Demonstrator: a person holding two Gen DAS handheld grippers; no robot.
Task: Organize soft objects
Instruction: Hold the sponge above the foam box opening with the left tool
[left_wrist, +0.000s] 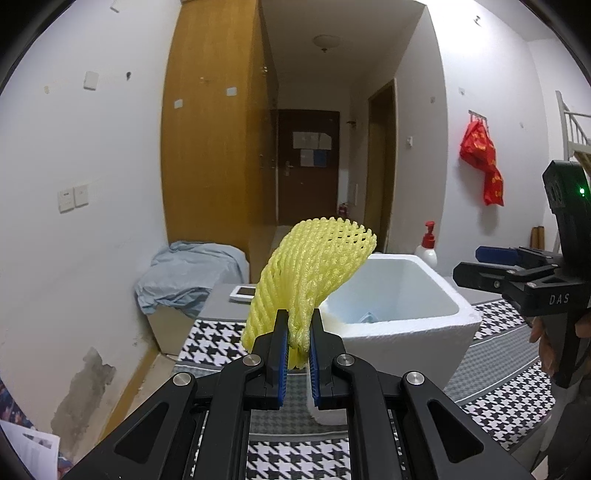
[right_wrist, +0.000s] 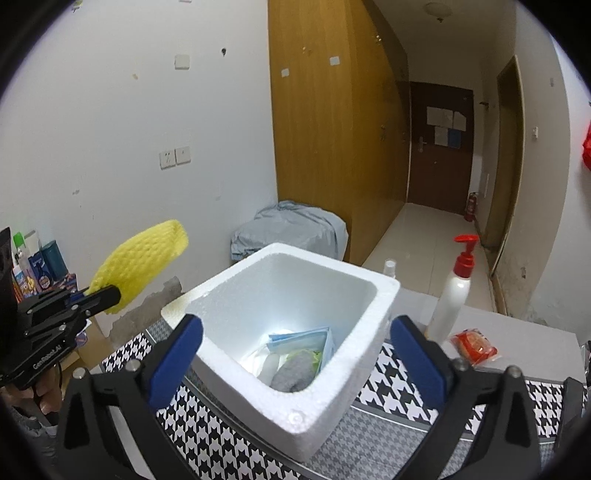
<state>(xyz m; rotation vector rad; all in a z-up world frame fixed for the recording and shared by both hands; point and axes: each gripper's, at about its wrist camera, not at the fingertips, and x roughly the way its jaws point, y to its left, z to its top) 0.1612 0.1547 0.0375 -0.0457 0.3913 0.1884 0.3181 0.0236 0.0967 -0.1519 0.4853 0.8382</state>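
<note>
The left tool (left_wrist: 299, 341) pinches a yellow foam net (left_wrist: 310, 266), held up just left of the foam box (right_wrist: 295, 417). The right tool (right_wrist: 295, 354) is spread wide around the box, holding nothing.

A yellow foam net sleeve (left_wrist: 314, 266) stands raised beside the white foam box (right_wrist: 384, 295), which holds soft items.

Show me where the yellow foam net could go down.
Bare patches: the box's rear floor behind the masks, and the checked cloth left of the box. Crowded: the box's front corner and the tabletop by the bottle and red packet.
</note>
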